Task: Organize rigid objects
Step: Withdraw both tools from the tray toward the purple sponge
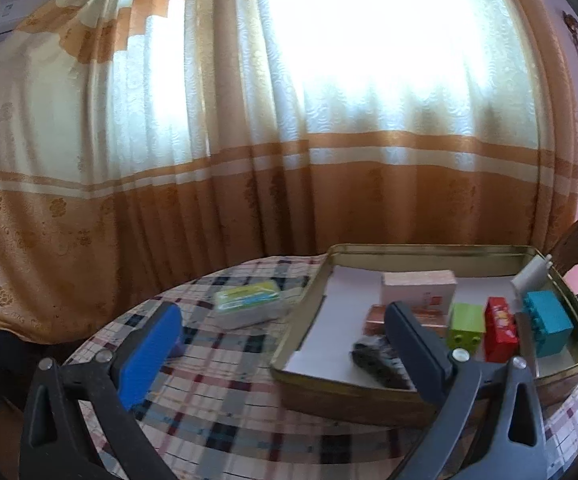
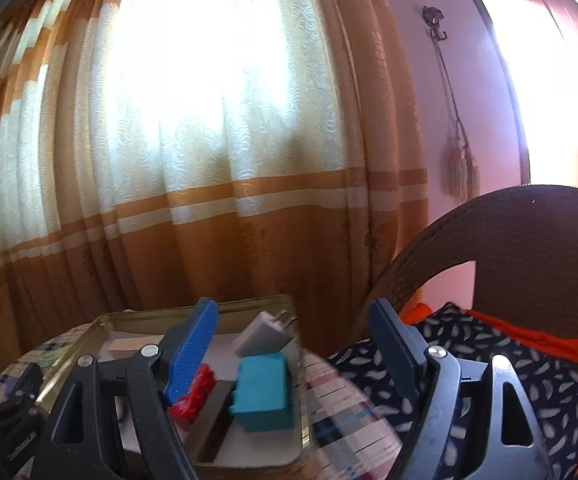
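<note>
A gold metal tin [image 1: 429,249] sits on the plaid table. It holds a pink box [image 1: 419,286], a green block [image 1: 467,324], a red block [image 1: 500,332], a teal block [image 1: 549,322], a white charger [image 1: 531,274] and a dark object [image 1: 377,360]. A green-lidded clear box [image 1: 249,302] lies on the cloth left of the tin. My left gripper [image 1: 281,344] is open and empty, above the tin's left edge. My right gripper [image 2: 293,348] is open and empty over the tin's [image 2: 249,302] right end, near the teal block [image 2: 263,392], red block [image 2: 195,396] and charger [image 2: 263,334].
The plaid tablecloth [image 1: 225,384] covers a round table. An orange and cream curtain [image 1: 209,200] hangs behind. A wicker chair [image 2: 529,240] with dark patterned cloth [image 2: 489,364] stands right of the table. A dark flat bar [image 2: 213,420] lies in the tin.
</note>
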Action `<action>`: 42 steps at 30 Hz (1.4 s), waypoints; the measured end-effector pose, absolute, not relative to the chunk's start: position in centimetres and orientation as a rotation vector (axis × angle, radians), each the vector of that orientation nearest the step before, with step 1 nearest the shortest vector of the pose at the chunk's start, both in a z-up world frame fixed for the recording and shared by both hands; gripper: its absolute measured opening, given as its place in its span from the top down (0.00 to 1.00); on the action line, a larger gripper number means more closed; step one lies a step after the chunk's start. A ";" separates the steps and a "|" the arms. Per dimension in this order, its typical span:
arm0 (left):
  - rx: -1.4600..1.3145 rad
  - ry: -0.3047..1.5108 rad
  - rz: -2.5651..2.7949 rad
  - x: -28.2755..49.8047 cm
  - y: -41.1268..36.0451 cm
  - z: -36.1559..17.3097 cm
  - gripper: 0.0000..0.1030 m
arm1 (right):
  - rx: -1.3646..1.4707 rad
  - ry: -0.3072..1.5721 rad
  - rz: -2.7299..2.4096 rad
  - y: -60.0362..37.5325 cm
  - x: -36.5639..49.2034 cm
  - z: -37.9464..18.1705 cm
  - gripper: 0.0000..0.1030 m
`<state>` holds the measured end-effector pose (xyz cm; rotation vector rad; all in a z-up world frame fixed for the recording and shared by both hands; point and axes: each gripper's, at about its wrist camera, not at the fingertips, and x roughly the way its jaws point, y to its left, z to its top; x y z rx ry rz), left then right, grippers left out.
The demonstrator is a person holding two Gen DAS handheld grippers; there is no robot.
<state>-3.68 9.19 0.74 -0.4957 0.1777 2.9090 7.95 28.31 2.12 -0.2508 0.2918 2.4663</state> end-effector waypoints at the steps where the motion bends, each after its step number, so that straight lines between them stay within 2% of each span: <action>1: -0.498 0.173 2.913 -3.8 8.9 0.7 0.00 | -0.243 0.273 2.462 28.0 8.0 2.2 0.22; 4: -0.508 0.161 2.927 -4.1 8.0 0.7 0.00 | -0.235 0.243 2.483 27.0 8.1 2.3 0.22; 8: -0.517 0.162 2.944 -4.5 6.9 0.5 0.00 | -0.263 0.320 2.516 26.4 8.0 2.0 0.22; 12: -0.533 0.144 2.958 -4.9 5.8 0.4 0.00 | -0.282 0.280 2.546 24.9 7.6 2.0 0.22; 16: -0.547 0.133 2.975 -5.2 4.9 0.4 0.00 | -0.345 0.354 2.591 23.9 6.8 1.4 0.22; 27: -0.579 0.100 2.994 -6.1 2.9 0.3 0.00 | -0.390 0.352 2.648 21.4 5.4 1.0 0.22; 35: -0.647 0.058 3.026 -7.6 0.4 -0.1 0.00 | -0.397 0.285 2.708 18.5 4.6 0.7 0.22; 42: -0.725 -0.006 3.045 -9.0 -1.7 -0.5 0.00 | -0.410 0.044 2.835 13.4 3.3 0.7 0.22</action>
